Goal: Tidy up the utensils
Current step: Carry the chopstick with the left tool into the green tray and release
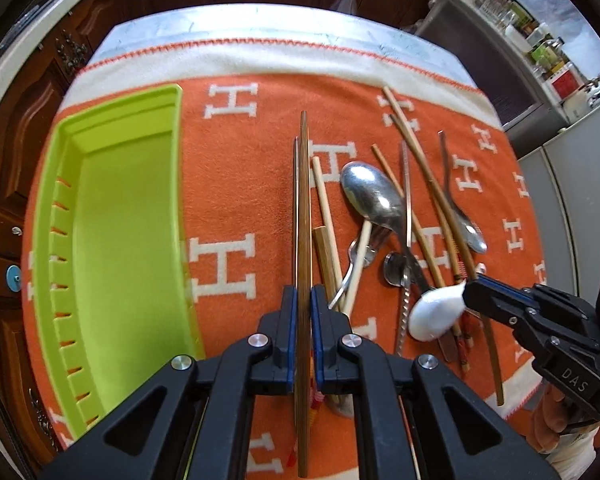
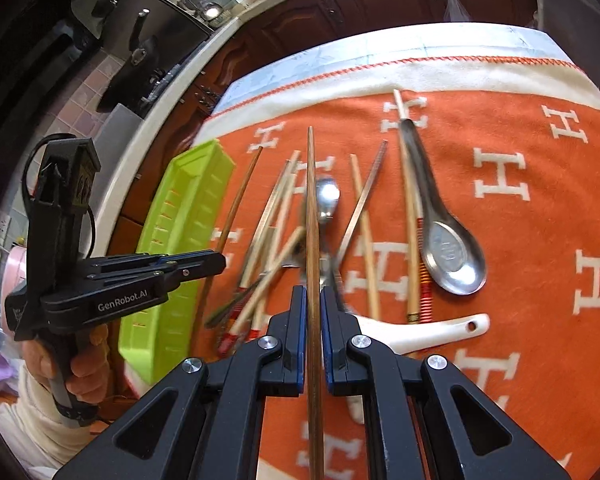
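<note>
An orange blanket (image 1: 240,184) with white H letters covers the table, and dark wooden cabinets (image 1: 28,128) stand behind it. At the blanket's left part lies the empty green tray (image 1: 124,216). Right of the tray, the left gripper (image 1: 303,300) is closed on a brown chopstick (image 1: 303,184). Further right is the heap of utensils, with a big metal spoon (image 1: 370,196). The right gripper (image 2: 311,300) pinches another brown chopstick (image 2: 311,200); its body reads "DAS", the left one "GenRobot.AI".
</note>
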Demonstrator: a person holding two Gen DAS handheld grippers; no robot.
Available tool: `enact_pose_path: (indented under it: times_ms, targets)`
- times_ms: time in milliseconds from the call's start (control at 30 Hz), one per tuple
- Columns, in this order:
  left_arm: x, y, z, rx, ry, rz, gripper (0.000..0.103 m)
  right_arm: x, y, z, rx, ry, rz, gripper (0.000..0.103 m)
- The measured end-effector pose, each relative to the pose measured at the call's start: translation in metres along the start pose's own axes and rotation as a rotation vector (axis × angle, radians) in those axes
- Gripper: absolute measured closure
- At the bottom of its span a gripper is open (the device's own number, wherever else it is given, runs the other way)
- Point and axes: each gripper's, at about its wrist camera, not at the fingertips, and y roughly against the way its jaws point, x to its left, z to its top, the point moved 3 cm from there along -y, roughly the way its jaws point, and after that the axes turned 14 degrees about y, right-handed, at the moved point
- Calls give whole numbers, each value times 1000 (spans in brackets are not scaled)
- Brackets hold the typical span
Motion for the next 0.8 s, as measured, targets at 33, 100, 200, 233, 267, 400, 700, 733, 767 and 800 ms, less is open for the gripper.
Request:
enact_pose_path:
  times_ms: [33, 100, 200, 233, 267, 400, 700, 733, 767, 800]
  targets:
    - [0, 7, 0, -6, 3, -6, 99, 6, 4, 1, -6, -2, 8, 97]
    - [5, 26, -3, -32, 12, -11, 99, 20, 13, 4, -22, -10, 31, 97]
    - [19, 56, -3, -87, 34, -9, 99, 44, 22, 10, -37, -11, 59, 97]
    - [23, 63, -1, -106, 39, 0, 99, 54, 24, 13, -38, -15, 67, 97]
    - [29, 72, 1, -129, 48, 12, 99, 64, 26, 16, -38, -18, 74, 97]
    - [60, 91, 9, -186, 101, 89, 99, 99, 24, 30, -28, -37, 97, 97]
    - [107, 63, 12, -136, 147, 201, 98, 156, -43, 52, 68, -97, 104, 96]
    - [109, 60, 12, -134, 148, 205, 98, 160, -50, 54, 77, -103, 107, 96]
    - [112, 57, 12, -133, 145, 210, 98, 163, -58, 56, 82, -101, 107, 96]
    - [114, 56, 13, -133, 142, 217, 98, 163, -63, 57, 83, -99, 104, 96]
